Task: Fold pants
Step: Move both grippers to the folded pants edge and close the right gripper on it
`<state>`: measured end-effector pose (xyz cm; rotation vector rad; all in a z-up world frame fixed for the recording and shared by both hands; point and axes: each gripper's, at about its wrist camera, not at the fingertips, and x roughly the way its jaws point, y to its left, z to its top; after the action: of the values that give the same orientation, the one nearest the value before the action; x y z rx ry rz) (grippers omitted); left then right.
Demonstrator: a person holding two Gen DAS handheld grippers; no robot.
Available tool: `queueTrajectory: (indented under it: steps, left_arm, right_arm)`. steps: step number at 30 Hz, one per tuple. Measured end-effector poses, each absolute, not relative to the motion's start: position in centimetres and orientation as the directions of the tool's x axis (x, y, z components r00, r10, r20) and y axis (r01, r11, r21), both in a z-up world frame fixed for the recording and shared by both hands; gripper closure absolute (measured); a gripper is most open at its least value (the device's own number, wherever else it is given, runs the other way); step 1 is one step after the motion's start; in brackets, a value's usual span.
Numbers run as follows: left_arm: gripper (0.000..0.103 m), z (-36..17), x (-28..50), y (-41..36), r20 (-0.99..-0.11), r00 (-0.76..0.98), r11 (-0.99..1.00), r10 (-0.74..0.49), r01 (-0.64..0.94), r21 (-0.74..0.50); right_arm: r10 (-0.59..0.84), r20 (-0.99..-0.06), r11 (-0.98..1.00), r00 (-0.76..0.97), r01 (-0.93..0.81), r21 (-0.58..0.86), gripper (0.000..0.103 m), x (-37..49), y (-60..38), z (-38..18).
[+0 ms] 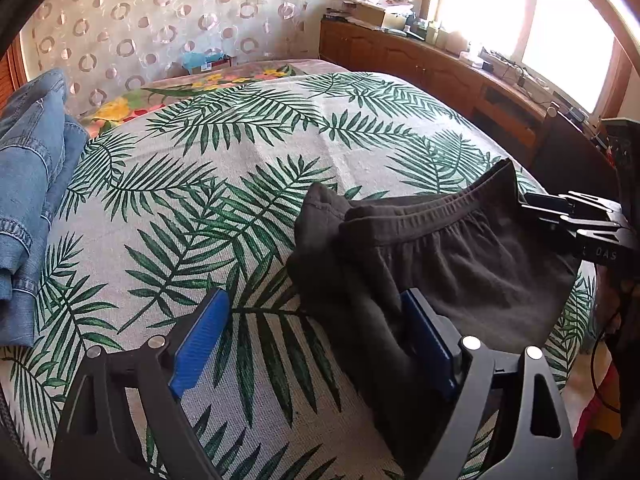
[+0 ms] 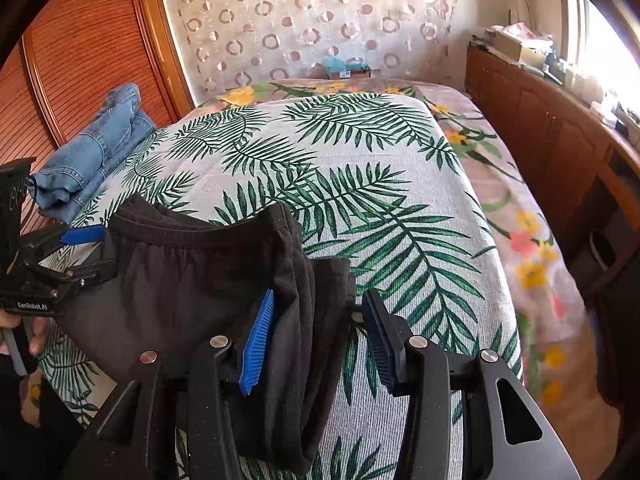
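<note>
Dark grey pants (image 1: 452, 264) with an elastic waistband lie folded on the leaf-print bed cover (image 1: 248, 152), near its front edge. They also show in the right wrist view (image 2: 180, 284). My left gripper (image 1: 316, 344) is open, its right blue pad against the pants' left edge. My right gripper (image 2: 320, 340) is open, its jaws on either side of the pants' right edge. The right gripper also shows in the left wrist view (image 1: 576, 220), and the left gripper in the right wrist view (image 2: 80, 252).
Blue jeans (image 1: 28, 200) lie bunched at the bed's left side, also seen in the right wrist view (image 2: 96, 148). A wooden cabinet (image 1: 440, 68) with clutter runs along the right under a window. A wooden shutter door (image 2: 80, 52) stands at left.
</note>
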<state>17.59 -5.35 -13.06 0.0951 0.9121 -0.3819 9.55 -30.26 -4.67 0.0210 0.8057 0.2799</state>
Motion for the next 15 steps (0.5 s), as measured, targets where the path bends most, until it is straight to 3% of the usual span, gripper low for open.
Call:
queueTrajectory:
  steps: [3, 5, 7, 15]
  left_arm:
    - [0.015, -13.08, 17.58, -5.39, -0.785, 0.551, 0.929, -0.283, 0.360, -0.082]
    - [0.015, -13.08, 17.53, -5.38, -0.784, 0.552, 0.929, -0.284, 0.359, -0.083]
    - [0.015, -13.09, 17.53, -5.37, -0.784, 0.552, 0.929, -0.285, 0.359, -0.084]
    - [0.015, -12.85, 17.68, -5.39, -0.784, 0.547, 0.929, -0.294, 0.356, -0.100]
  right_arm:
    - [0.288, -0.711, 0.953, 0.642, -0.268, 0.144, 0.057, 10.25, -29.99, -4.64]
    - [0.326, -0.709, 0.940, 0.625, -0.295, 0.172, 0.069, 10.56, -29.81, -4.69]
    - [0.334, -0.708, 0.937, 0.622, -0.303, 0.176, 0.074, 10.68, -29.79, -4.79]
    - [0.348, -0.683, 0.933, 0.643, -0.311, 0.182, 0.075, 10.30, -30.27, -5.37]
